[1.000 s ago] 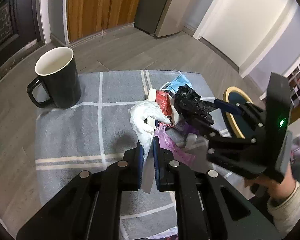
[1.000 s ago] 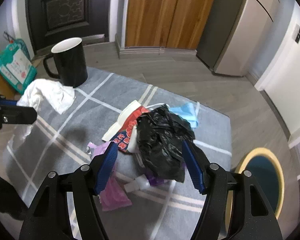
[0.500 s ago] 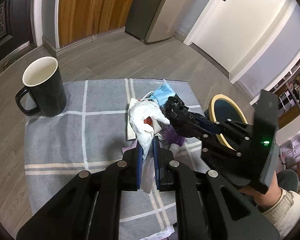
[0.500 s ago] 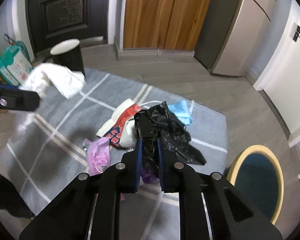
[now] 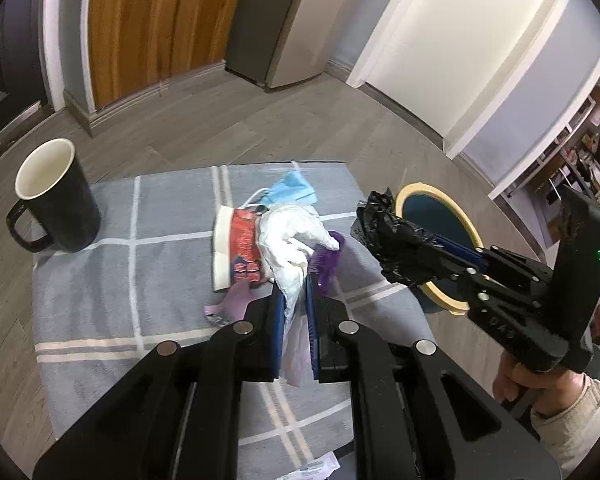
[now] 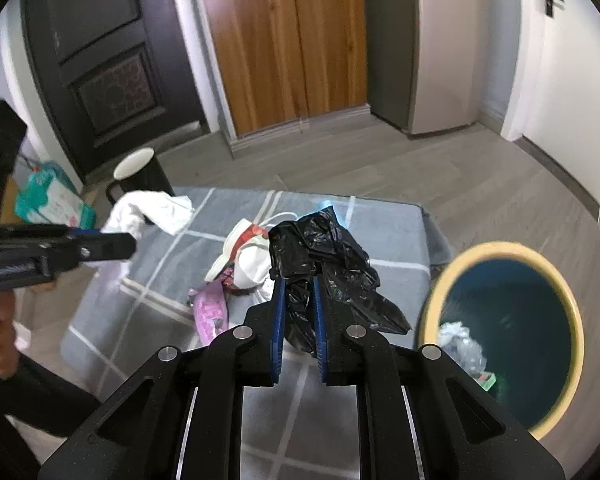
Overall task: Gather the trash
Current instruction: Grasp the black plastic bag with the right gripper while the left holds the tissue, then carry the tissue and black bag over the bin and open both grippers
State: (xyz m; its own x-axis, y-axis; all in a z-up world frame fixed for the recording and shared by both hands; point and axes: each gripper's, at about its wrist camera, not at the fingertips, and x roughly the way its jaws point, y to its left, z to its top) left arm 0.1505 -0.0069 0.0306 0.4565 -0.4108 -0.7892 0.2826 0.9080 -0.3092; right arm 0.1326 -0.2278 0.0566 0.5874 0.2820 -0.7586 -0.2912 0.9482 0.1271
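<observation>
My left gripper [image 5: 294,280] is shut on a crumpled white tissue [image 5: 294,236] and holds it above the grey checked cloth [image 5: 112,280]; the tissue also shows in the right wrist view [image 6: 152,210]. My right gripper [image 6: 298,284] is shut on a crumpled black plastic bag [image 6: 324,256], lifted near the table's right edge; the bag also shows in the left wrist view [image 5: 392,240]. A yellow-rimmed dark bin [image 6: 504,332] stands on the floor to the right, with some trash inside. On the cloth lie a red and white wrapper [image 5: 238,248], a blue face mask [image 5: 292,192] and a pink wrapper [image 6: 210,310].
A black mug [image 5: 52,200] with a white inside stands at the cloth's far left corner. A green tissue pack [image 6: 52,200] lies beyond the table on the left. A purple wrapper [image 5: 328,264] lies behind the tissue. Wooden doors and a grey floor lie beyond.
My right gripper shut on the black bag, lifted it and moved right toward the bin. My left gripper carried the white tissue up and to the right.
</observation>
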